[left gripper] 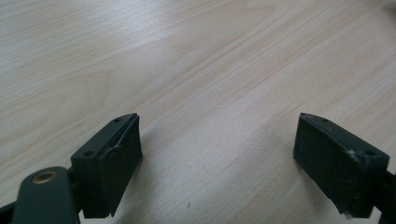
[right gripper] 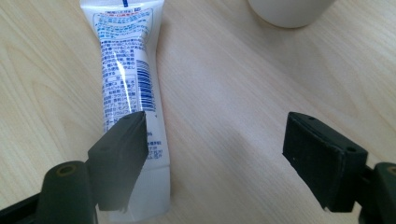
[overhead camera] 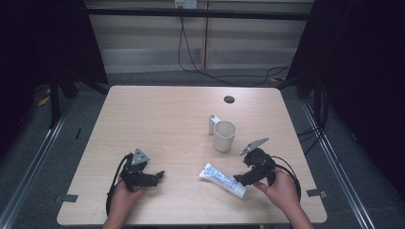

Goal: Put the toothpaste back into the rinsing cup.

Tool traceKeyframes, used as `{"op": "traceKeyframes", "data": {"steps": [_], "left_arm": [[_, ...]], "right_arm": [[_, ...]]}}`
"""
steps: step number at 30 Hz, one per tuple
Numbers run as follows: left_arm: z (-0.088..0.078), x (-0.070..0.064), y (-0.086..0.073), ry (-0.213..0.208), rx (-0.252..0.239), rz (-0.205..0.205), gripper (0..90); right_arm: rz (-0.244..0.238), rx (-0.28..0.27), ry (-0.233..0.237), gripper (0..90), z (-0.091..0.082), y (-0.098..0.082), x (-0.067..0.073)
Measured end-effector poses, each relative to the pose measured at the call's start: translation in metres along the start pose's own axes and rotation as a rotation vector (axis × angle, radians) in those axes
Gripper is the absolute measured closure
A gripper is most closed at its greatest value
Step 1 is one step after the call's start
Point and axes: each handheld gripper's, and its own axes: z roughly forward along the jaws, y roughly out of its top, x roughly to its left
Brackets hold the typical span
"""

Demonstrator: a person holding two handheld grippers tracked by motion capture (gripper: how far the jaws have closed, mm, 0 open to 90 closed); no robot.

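Wooden table (overhead camera: pixel 157 119) from above: a tube (overhead camera: pixel 222 180) lies at five o'clock, below a cup (overhead camera: pixel 224 135), with the right gripper (overhead camera: pixel 237 179) beside it, probably lining up. Left gripper (left gripper: pixel 217 163): jaws apart over bare wood, waiting. Right gripper (right gripper: pixel 215 158): jaws apart, one over the tube (right gripper: pixel 128 93), unclamped.

One tube (overhead camera: pixel 222 180), one cup (overhead camera: pixel 224 135), two grippers.
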Motion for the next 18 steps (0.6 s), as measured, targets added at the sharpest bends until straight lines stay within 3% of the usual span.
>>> {"op": "traceKeyframes", "data": {"steps": [18], "left_arm": [[0.0, 0.0, 0.0, 0.001, 0.0, 0.0, 15.0]], "right_arm": [[-0.053, 0.019, 0.018, 23.5, 0.0, 0.028, 0.014]]}}
